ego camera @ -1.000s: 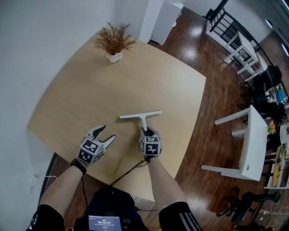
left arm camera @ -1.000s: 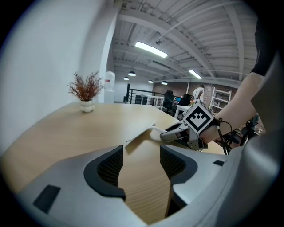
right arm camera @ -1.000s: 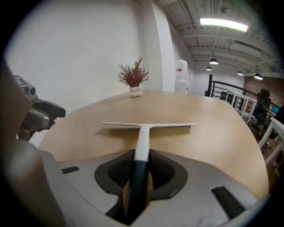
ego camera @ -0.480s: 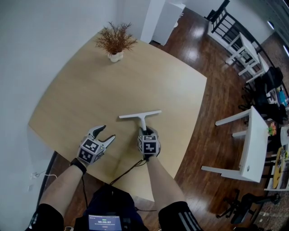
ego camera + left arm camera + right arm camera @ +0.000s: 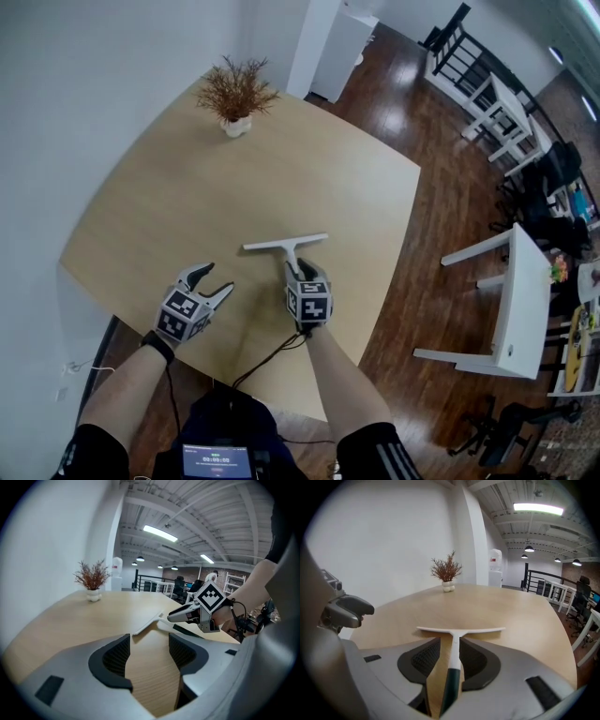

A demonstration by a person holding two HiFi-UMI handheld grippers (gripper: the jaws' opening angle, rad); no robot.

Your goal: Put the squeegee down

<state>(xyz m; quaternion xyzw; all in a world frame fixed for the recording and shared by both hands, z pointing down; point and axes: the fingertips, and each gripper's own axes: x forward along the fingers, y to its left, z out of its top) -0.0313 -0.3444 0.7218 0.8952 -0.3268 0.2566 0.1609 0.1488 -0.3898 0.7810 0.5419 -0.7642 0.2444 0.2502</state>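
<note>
The squeegee (image 5: 287, 246) was near the front edge of the smooth wooden table (image 5: 234, 178). It looked light and stiff, with a long thin white bar on a slim handle that turned dark green. The handle was the best place to hold it. The right gripper (image 5: 302, 274) was clamped on that handle. The bar maybe touched the wood. The left gripper (image 5: 214, 279) was wide apart, holding nothing.

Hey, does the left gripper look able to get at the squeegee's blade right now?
Probably yes. The left gripper is open and empty, only bare table lies between it and the blade, and the right gripper holds just the handle.
</note>
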